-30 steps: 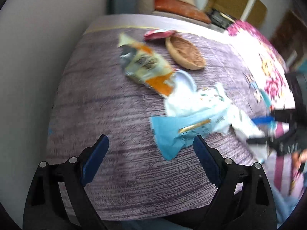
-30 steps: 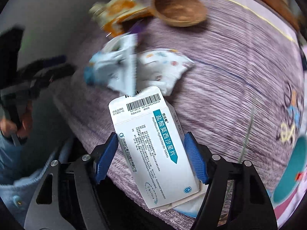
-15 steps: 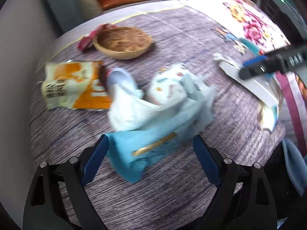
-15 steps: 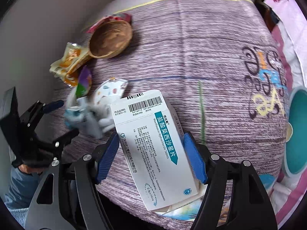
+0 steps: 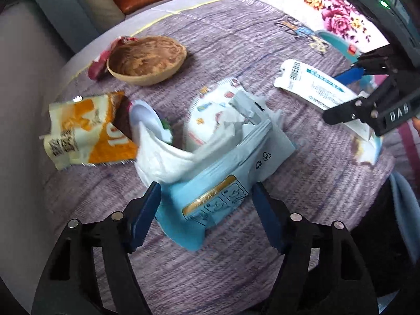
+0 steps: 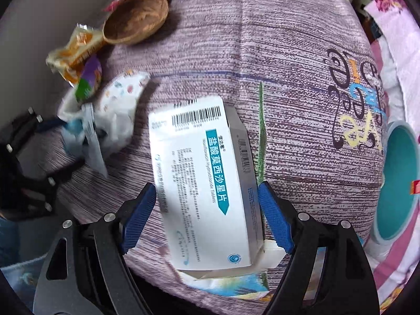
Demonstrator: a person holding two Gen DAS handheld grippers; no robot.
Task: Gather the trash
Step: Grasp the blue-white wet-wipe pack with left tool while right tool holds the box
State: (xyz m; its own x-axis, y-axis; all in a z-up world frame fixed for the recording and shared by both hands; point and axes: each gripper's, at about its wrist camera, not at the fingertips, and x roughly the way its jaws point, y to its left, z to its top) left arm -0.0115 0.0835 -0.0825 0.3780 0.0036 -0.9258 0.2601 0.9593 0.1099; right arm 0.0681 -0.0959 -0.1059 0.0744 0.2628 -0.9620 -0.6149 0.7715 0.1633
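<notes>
Left gripper (image 5: 206, 204) is closing, still open, astride the blue wrapper (image 5: 210, 197) at lower centre; right gripper (image 6: 207, 207) is widening, open, around the medicine box (image 6: 202, 183). Both should be centring before squeezing.

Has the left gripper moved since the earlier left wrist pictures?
Yes. The left gripper has come nearer the blue wrapper, swinging round relative to the wooden bowl.
</notes>
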